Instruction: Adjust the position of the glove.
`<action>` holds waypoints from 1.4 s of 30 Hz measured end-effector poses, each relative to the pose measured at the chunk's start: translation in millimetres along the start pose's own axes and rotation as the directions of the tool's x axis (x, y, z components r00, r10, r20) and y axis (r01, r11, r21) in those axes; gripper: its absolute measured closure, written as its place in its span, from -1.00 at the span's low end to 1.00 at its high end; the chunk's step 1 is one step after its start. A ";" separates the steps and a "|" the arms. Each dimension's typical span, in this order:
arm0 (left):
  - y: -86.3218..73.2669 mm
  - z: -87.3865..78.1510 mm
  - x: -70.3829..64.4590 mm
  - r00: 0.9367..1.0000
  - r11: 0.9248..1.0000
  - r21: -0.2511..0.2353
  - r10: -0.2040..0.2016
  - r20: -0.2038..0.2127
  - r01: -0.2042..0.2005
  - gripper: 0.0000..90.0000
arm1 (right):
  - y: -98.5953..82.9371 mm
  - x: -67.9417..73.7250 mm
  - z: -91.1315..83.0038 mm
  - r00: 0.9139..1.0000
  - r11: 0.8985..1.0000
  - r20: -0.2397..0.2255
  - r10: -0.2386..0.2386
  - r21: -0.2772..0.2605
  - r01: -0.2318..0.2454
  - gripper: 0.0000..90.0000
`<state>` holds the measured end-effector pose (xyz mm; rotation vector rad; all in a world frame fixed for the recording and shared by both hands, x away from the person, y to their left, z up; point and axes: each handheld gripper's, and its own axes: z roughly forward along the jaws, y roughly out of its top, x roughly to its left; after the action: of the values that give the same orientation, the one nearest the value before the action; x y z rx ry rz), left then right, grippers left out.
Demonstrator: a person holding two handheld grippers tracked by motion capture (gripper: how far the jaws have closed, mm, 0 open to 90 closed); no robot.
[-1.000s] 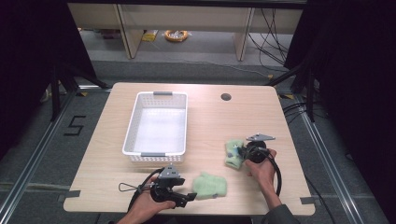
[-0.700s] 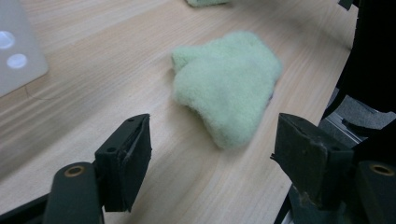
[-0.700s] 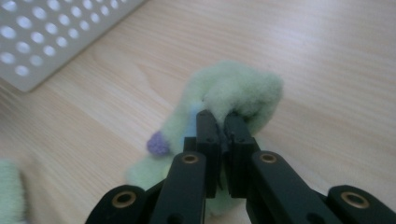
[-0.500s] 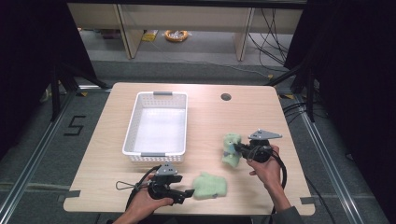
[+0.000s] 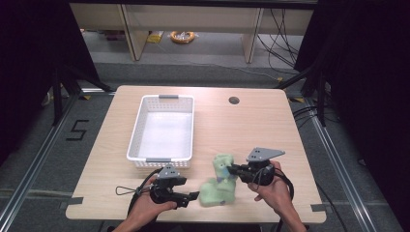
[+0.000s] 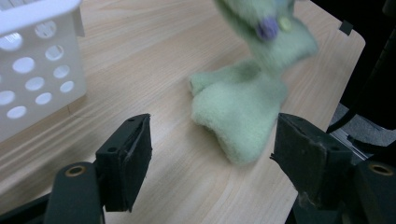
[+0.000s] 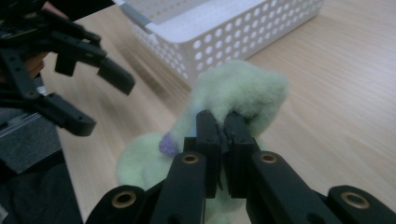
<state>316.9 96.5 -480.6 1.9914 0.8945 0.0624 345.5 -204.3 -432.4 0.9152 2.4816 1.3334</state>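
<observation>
A fuzzy pale green sock [image 5: 223, 166] with a purple and a yellow dot hangs from my right gripper [image 5: 230, 170], which is shut on its upper edge [image 7: 243, 88]. Right under it, a second green sock [image 5: 216, 193] lies flat on the wooden table near the front edge. My left gripper [image 5: 194, 196] rests low on the table just left of that sock, open. In the left gripper view the lying sock [image 6: 238, 116] sits just ahead of the wide-apart jaws, and the hanging sock [image 6: 271, 28] is above it. My right gripper [image 7: 219, 135] pinches the fabric tight.
A white perforated basket [image 5: 164, 162] stands empty at the table's left centre, its near wall close to my left gripper [image 7: 100, 98]. A round cable hole [image 5: 234, 100] is at the back right. Bare wood [image 5: 251, 125] stretches right of the basket.
My right gripper has carried its sock leftward, from beside the lying sock to just above it. The left gripper has barely moved and stays open.
</observation>
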 end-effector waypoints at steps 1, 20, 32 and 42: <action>0.8 -1.1 0.7 1.000 1.000 0.003 0.001 0.003 -0.001 -0.38 | -0.2 5.0 1.6 1.000 1.000 -0.016 0.009 0.011 -0.009 0.93; 9.0 4.1 -1.4 0.999 1.000 -0.015 0.018 0.031 -0.018 -0.34 | -14.8 27.9 25.5 0.987 0.993 -0.159 -0.035 0.103 0.052 0.93; 19.3 24.8 7.8 0.990 1.000 0.000 0.028 0.139 -0.028 -0.23 | -16.9 29.2 29.7 0.981 0.992 -0.189 -0.046 0.109 0.067 0.93; 16.3 22.2 4.0 0.985 0.996 0.002 0.088 0.149 -0.089 0.65 | -14.3 27.4 26.5 0.979 0.990 -0.195 -0.058 0.113 0.081 0.93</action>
<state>337.4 77.8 -482.1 2.0149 0.7117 -0.0399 328.8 -175.5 -455.9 0.7468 2.7376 1.3189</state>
